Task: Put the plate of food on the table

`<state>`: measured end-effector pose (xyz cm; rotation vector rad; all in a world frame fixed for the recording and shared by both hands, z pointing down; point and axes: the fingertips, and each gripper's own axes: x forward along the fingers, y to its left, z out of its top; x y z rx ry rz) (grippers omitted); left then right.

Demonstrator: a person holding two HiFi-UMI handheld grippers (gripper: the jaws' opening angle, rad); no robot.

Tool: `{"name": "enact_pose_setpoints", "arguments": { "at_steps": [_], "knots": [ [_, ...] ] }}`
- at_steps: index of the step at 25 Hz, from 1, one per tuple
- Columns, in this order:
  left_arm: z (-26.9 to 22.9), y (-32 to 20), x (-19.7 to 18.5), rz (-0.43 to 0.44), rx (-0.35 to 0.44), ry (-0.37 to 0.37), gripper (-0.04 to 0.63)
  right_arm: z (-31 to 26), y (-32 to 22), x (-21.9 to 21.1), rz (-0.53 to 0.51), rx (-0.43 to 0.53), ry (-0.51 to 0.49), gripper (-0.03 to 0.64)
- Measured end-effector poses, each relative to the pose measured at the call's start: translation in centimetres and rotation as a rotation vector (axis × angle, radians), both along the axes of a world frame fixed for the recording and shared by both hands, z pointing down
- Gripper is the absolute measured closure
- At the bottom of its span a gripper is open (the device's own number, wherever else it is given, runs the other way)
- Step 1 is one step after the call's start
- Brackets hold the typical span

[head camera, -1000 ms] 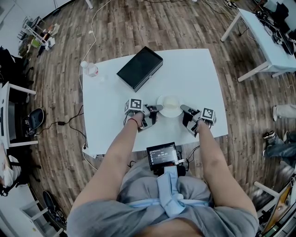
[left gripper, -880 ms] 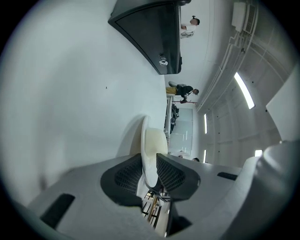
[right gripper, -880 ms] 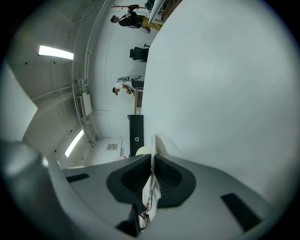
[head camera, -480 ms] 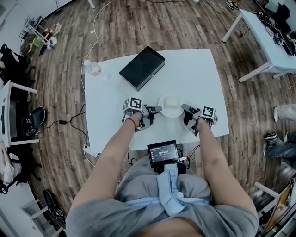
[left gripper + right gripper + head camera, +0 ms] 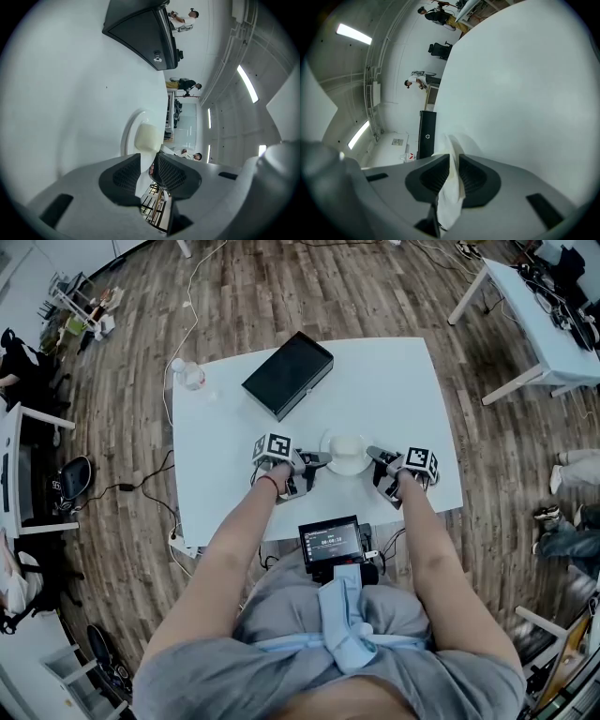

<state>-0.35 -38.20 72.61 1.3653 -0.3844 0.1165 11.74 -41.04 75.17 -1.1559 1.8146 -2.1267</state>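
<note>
A white plate (image 5: 346,454) with a pale block of food (image 5: 347,447) sits low over the near middle of the white table (image 5: 394,390); whether it touches the tabletop I cannot tell. My left gripper (image 5: 322,459) holds the plate's left rim, shut on it. My right gripper (image 5: 372,454) is shut on the right rim. In the left gripper view the plate (image 5: 127,136) and food (image 5: 147,136) lie just past the left gripper's (image 5: 149,161) jaws. The right gripper view shows the plate's rim (image 5: 452,145) pinched edge-on in the right gripper (image 5: 453,161).
A black flat box (image 5: 287,375) lies at the back left of the table, beyond the plate. A plastic bottle (image 5: 187,379) stands at the far left corner. Another white table (image 5: 539,315) stands off to the right on the wooden floor.
Both grippers stay closed on the plate's rim. The plate and the grippers have shifted only very slightly, away from the near edge.
</note>
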Motion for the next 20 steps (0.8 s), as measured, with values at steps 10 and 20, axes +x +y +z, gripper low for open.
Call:
{"name": "enact_pose_setpoints", "arguments": {
  "at_steps": [10,20],
  "knots": [
    [-0.5,0.3,0.3,0.012,0.006,0.011,0.492,-0.3,0.0,1.1,-0.035,-0.006,0.108,0.554],
    [-1.2,-0.6,0.3,0.035,0.123,-0.023,0.492,-1.8,0.2,1.5,-0.247,0.142,0.352,0.554]
  ]
}}
